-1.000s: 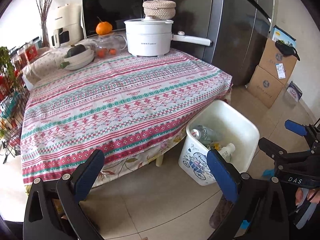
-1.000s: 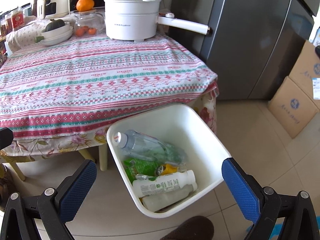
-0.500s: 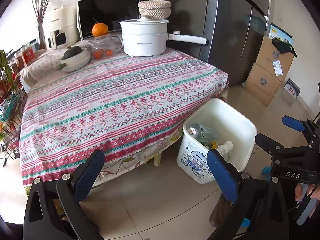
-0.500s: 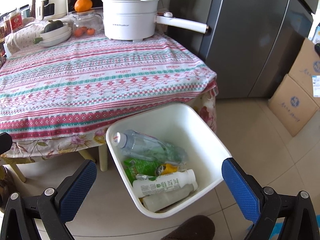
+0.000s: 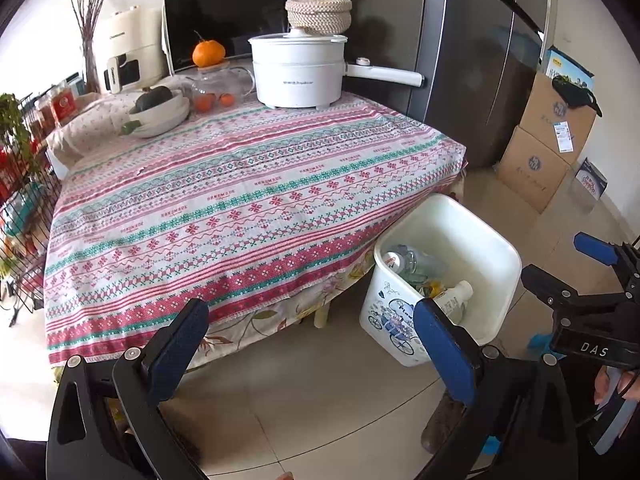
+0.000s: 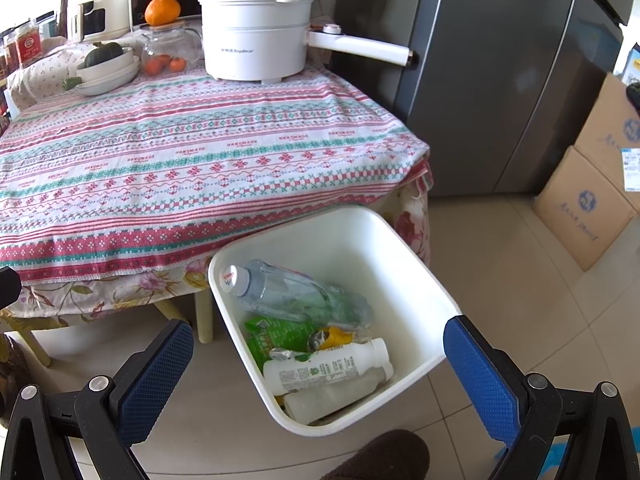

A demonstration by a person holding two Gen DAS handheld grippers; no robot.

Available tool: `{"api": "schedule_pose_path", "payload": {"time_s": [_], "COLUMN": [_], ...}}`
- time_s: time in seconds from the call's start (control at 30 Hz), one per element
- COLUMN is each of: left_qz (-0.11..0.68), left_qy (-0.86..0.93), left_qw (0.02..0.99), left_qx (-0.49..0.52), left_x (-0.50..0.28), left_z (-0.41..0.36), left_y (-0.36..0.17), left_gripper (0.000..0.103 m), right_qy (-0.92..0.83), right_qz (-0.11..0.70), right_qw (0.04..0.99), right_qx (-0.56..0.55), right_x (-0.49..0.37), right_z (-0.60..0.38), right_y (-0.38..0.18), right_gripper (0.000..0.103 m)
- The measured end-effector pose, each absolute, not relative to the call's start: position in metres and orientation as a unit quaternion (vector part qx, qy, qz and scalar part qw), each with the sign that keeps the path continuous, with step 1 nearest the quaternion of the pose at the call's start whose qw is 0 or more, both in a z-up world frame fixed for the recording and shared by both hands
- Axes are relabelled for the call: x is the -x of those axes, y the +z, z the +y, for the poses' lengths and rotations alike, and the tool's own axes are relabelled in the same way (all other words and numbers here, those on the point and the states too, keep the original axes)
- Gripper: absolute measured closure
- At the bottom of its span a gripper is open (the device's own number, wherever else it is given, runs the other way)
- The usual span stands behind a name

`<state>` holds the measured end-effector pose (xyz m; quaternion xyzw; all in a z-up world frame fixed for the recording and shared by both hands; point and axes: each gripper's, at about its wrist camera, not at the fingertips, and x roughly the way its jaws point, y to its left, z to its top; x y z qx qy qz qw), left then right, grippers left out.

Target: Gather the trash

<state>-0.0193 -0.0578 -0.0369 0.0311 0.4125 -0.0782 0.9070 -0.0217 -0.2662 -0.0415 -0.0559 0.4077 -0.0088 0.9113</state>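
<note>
White plastic, the bin [image 6: 416,300] sits on the floor tiles at the table [image 5: 248,208] corner, already holding a clear bottle [image 6: 288,292], a green wrapper [image 6: 272,334] and a milk bottle [image 6: 328,368]. The right gripper [image 6: 320,376] hangs above it, jaws wide apart and empty; the left gripper [image 5: 312,344] is likewise spread. No litter shows on the cloth, so the collecting looks finished. Lift both clear without knocking the rim.

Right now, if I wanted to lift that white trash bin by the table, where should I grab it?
Probably the white trash bin's bare right rim, from above: it stands open-topped on the floor, the table crowds its far-left side, and bottles fill the near corner. The right hand-held gripper is open above it.
</note>
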Motion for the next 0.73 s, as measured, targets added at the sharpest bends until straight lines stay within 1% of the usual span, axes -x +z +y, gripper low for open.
{"api": "schedule_pose_path", "payload": {"time_s": [0.73], "left_qz": [0.418], "left_qy": [-0.081], "left_qw": [0.904], "left_qx": [-0.033], "left_x": [0.0207], "left_z": [-0.0581], "left_y": [-0.0389], "left_gripper": [0.0], "right_qy": [-0.014], "right_qz": [0.405], "right_qw": [0.913], "right_qx": [0.037], "right_x": [0.0213], "right_z": [-0.2742], "right_y": [-0.0391], "right_gripper": [0.001]}}
